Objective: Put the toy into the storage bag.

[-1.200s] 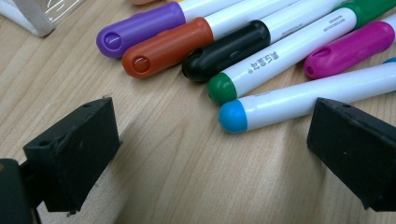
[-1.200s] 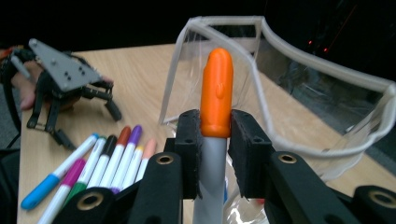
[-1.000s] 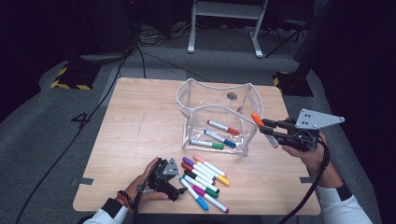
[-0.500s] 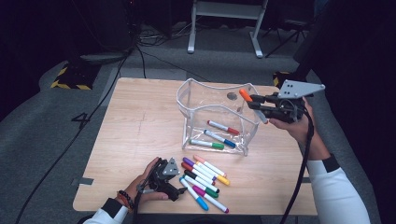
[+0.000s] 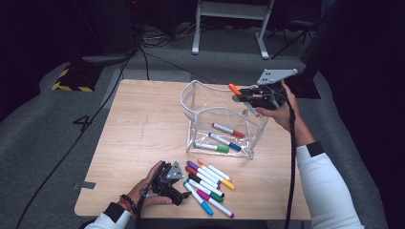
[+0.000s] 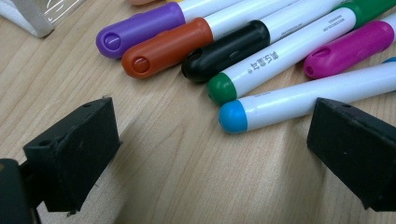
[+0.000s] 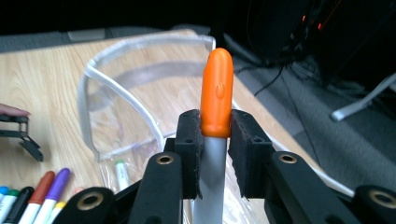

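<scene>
The right gripper (image 5: 246,97) is clamped on a white-barrelled marker w/ an orange cap (image 5: 235,89). In the right gripper view its two black pads pinch the barrel right at the base of the cap (image 7: 216,95), cap sticking out past the tips. The marker is held above the clear plastic pouch w/ a white rim (image 5: 191,102), over the pouch's far right edge, and doesn't touch it. The pouch stands open on the light wooden table (image 5: 143,124).

Inside the pouch, on its bottom: a red-capped marker (image 5: 228,130), a blue-capped marker (image 5: 224,141) and a green-capped marker (image 5: 212,147), lying roughly side by side.

Just in front of the pouch, on the person's side, is a row of loose markers (image 5: 208,182) on the table, packed close together. In the left gripper view the near ends are purple (image 6: 140,29), orange-red (image 6: 166,45), black (image 6: 226,49), green (image 6: 280,53), light blue (image 6: 299,100) and magenta (image 6: 348,48).

The left gripper (image 5: 177,192) rests low on the table in front of the pouch, at the left end of that row. Its jaws stand wide apart w/ nothing gripped; the light-blue cap tip lies between them, touching neither pad.
</scene>
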A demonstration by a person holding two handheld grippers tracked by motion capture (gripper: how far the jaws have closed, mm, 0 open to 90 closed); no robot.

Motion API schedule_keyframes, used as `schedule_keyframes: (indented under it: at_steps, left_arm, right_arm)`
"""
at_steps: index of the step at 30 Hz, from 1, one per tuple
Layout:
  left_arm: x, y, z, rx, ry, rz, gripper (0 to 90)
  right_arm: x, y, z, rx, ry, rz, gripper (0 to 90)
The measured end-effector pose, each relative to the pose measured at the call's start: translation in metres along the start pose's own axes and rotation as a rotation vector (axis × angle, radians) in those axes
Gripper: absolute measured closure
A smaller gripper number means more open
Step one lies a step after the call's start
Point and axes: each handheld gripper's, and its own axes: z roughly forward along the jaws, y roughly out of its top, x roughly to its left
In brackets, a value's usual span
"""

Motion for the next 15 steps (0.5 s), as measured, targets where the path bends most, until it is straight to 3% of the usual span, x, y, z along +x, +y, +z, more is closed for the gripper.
schedule_keyframes:
  at_steps: [4,9,15]
  left_arm:
    - [0.000,0.000,0.000,-0.001,0.000,-0.001,2.5]
    - [0.000,0.000,0.000,0.000,0.000,0.000,2.5]
    - [0.000,0.000,0.000,-0.001,0.000,-0.001,2.5]
  right_arm:
    - [-0.001,0.000,0.019,0.058,0.019,0.006,74.1]
    - [0.002,-0.003,0.038,0.184,0.051,-0.009,74.1]
    - [0.001,-0.004,0.042,0.223,0.092,0.023,74.1]
